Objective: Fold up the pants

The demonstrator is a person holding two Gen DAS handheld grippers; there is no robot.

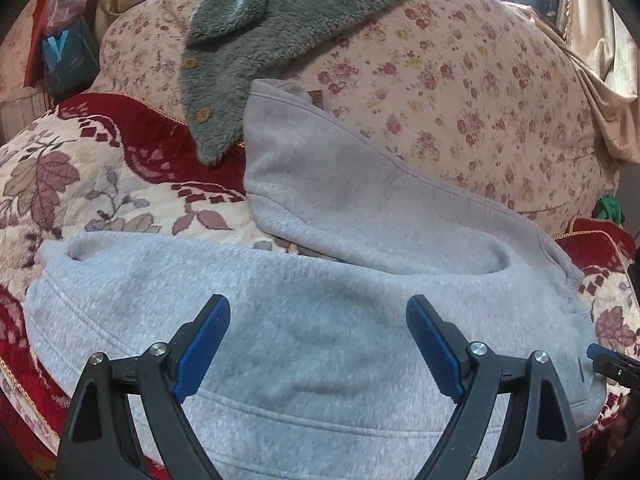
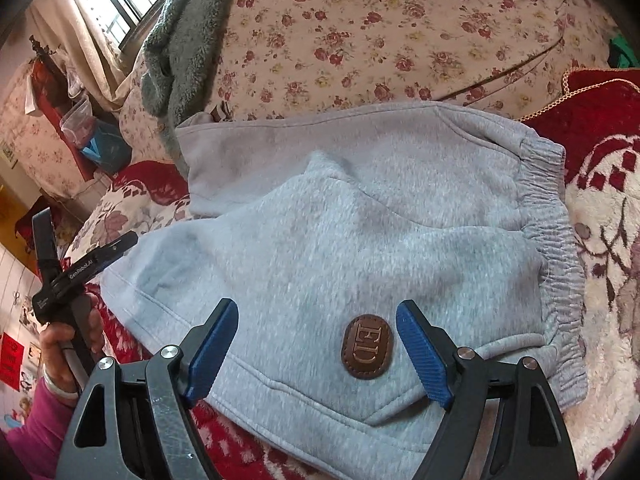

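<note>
Both your left gripper [image 1: 318, 316] and right gripper [image 2: 316, 320] hover fingers wide, empty, above the grey fleece pants [image 2: 360, 220], already doubled on the bed. Next, I judge: grip the waistband [image 2: 556, 240] at three o'clock and fold across.

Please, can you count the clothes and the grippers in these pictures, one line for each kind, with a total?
Grey fleece pants: 1
Grey-green fuzzy cardigan: 1
Grippers, left gripper and right gripper, both open above the pants: 2
Total: 4
</note>
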